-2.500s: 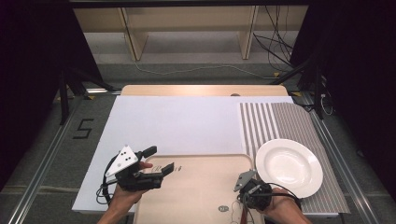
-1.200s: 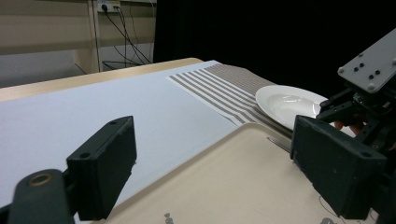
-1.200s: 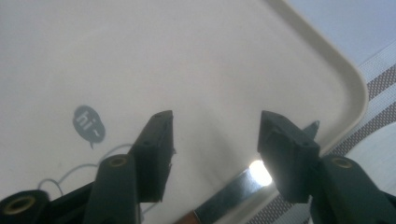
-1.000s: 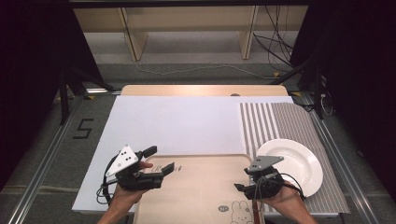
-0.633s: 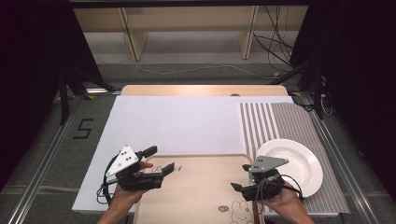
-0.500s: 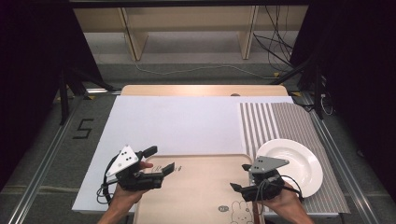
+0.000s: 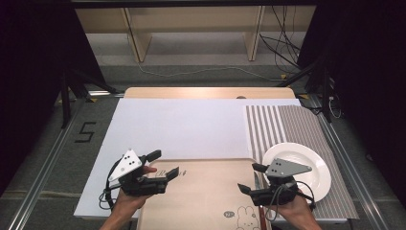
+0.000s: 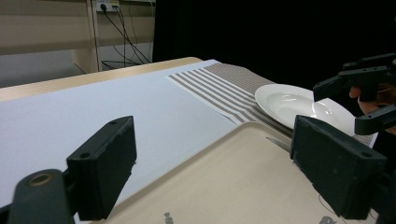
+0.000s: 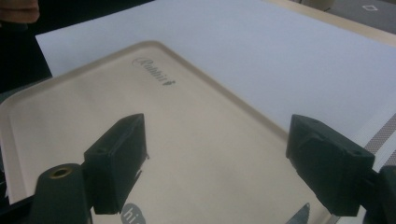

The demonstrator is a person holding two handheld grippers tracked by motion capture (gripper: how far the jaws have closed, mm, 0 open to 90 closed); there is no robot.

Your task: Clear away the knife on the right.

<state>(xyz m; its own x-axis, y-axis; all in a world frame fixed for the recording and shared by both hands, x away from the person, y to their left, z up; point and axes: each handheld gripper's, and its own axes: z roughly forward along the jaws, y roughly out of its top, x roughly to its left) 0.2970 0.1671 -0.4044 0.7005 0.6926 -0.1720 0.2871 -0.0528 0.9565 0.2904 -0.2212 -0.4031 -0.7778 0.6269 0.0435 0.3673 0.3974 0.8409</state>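
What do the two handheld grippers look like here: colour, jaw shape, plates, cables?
Both are black. The left gripper and the right gripper each carry a grey three-cornered plate dotted with small dark holes, the left one paler. A black cable loops from each. Their jaws are blocky black pads with small screw holes. The forearms are bare, no sleeves visible.

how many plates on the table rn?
1. The white plate sits on the striped mat at the table's right, just beside the beige tray and next to the right tongs. Nothing stacked under it that I can see.
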